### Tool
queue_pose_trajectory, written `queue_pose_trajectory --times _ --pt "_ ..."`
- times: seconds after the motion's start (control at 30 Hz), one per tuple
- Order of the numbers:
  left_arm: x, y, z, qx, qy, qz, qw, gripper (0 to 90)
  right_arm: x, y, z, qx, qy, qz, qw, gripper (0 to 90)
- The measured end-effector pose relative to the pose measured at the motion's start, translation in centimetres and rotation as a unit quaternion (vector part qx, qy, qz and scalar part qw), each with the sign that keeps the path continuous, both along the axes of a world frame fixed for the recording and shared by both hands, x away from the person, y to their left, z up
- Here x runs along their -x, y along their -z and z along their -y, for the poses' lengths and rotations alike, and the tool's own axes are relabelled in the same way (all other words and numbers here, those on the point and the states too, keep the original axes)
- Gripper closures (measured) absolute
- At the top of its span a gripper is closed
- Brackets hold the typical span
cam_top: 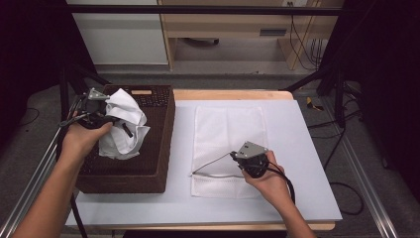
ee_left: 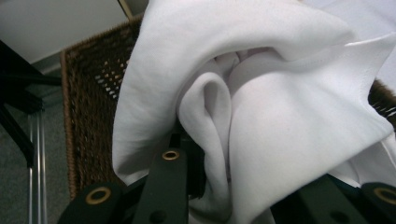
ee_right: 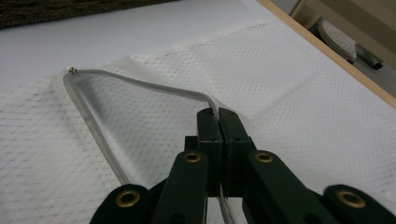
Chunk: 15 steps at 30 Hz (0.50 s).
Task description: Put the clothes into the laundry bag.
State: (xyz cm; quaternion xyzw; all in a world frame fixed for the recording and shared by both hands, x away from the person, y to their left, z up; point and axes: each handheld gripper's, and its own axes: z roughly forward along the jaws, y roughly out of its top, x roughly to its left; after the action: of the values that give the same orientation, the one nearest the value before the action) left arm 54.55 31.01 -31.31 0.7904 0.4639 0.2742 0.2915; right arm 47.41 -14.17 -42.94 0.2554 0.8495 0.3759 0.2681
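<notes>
the left tongs [cam_top: 106, 116] clamp a crumpled white cloth [cam_top: 121, 126], held above the dark brown woven basket [cam_top: 158, 148]. the right tongs [ee_right: 218, 122] pinch, seemingly, the grey zipper edge [ee_right: 140, 84] of the white mesh laundry bag [cam_top: 228, 131] on the worktop [cam_top: 307, 198].

The white cloth [cam_top: 122, 126] is a soft, plain garment-like piece, bunched into loose folds and lifted above the open top of the dark brown wicker basket [cam_top: 158, 148] at the table's left side, its lower folds hanging down into the basket; in the left gripper view the cloth [ee_left: 280, 116] shows deep rolled creases and a stitched hem along one edge; the white mesh bag [cam_top: 225, 134] lies flat on the white table surface, well apart from the cloth, right of the basket; its grey zipper edge [ee_right: 140, 84] is raised off the lower layer, so that the bag's mouth gapes open near its front end.
</notes>
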Motion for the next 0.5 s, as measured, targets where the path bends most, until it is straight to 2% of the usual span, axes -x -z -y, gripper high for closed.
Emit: queue_pose_trajectory --times 0.07,0.23,0.37,0.4,0.43,0.5 --pt "0.5 -0.9 0.3 0.003 0.006 0.013 0.9999 73.2 0.0 0.0 0.0 -0.003 0.0 0.0 1.0 89.0" --pt "1.9 -3.3 1.2 0.013 0.026 0.03 0.9991 73.3 -0.2 0.1 0.1 -0.008 -0.001 -0.006 0.9999 89.0" --pt "3.2 -5.2 2.7 0.019 0.055 0.049 0.9971 73.2 -0.4 0.0 0.4 -0.032 -0.004 -0.014 0.9994 89.1" --pt "3.9 -5.8 3.4 0.025 0.067 0.056 0.9958 73.1 -0.4 -0.1 0.4 -0.034 -0.004 -0.016 0.9993 89.1" --pt "3.9 -5.8 3.4 0.025 0.067 0.056 0.9958 73.1 -0.4 -0.1 0.4 -0.034 -0.004 -0.016 0.9993 89.1" --pt "4.8 -6.5 4.5 0.032 0.084 0.065 0.9939 73.1 -0.4 -0.1 0.4 -0.037 -0.004 -0.018 0.9991 89.1"
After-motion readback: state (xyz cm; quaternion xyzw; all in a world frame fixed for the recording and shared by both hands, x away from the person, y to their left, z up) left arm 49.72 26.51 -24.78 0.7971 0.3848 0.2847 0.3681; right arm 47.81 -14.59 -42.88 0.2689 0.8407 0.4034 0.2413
